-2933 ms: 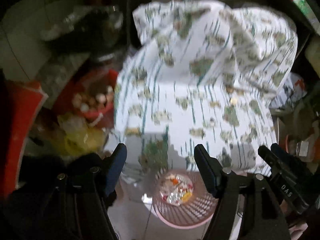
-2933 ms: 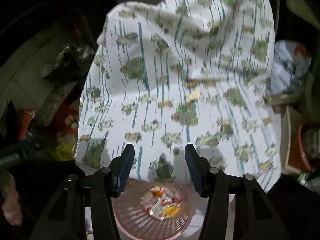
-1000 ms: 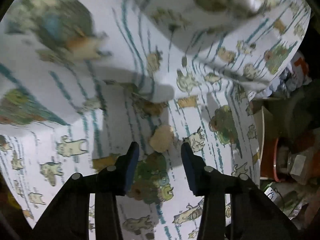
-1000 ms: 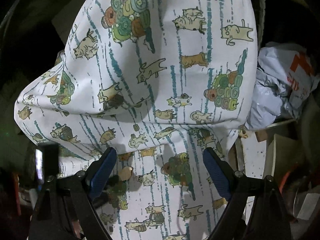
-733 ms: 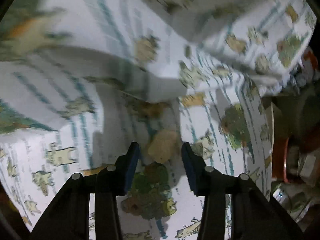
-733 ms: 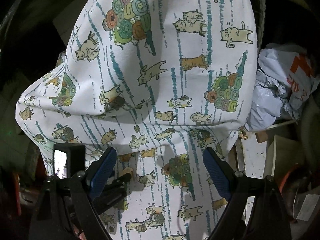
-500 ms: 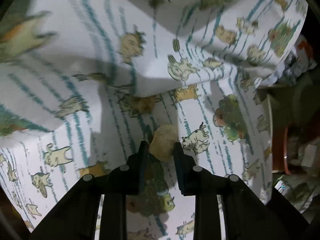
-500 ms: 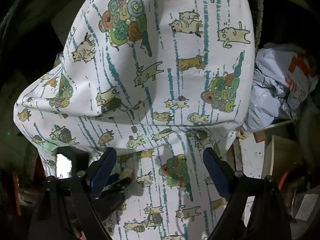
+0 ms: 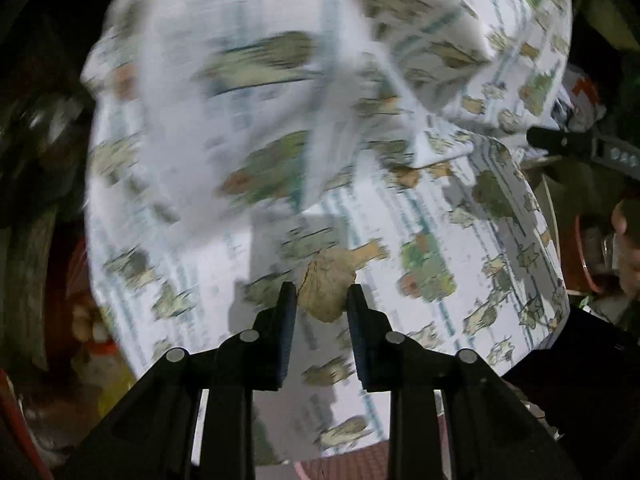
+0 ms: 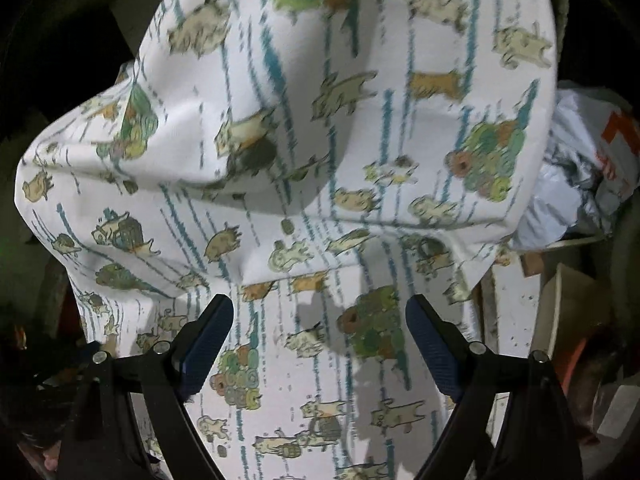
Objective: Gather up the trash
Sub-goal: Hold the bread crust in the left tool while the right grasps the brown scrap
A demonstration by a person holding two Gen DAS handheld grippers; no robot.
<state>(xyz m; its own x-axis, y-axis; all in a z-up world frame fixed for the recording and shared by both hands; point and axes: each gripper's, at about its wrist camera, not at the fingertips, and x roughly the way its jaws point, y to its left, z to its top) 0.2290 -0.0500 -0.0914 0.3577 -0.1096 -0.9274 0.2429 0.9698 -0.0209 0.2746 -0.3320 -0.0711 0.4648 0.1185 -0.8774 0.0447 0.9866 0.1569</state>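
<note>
My left gripper (image 9: 322, 295) is shut on a tan crumpled scrap of trash (image 9: 326, 288) and holds it in front of a white cloth printed with cats and teal stripes (image 9: 280, 140). The left wrist view is blurred by motion. My right gripper (image 10: 320, 320) is open and empty, its blue-padded fingers (image 10: 208, 340) spread wide over the same cloth (image 10: 360, 160). The edge of a pink basket (image 9: 360, 462) shows at the bottom of the left wrist view, below the cloth.
A grey and white plastic bag with orange print (image 10: 580, 184) lies right of the cloth. Cardboard and boxes (image 10: 560, 300) stand at the right. A red bowl and clutter (image 9: 88, 320) sit at the left. My right gripper's body (image 9: 580, 152) shows in the left wrist view.
My left gripper closed on the tan scrap on the cloth and has pulled back with it. My right gripper stayed open and shifted closer to the cloth.
</note>
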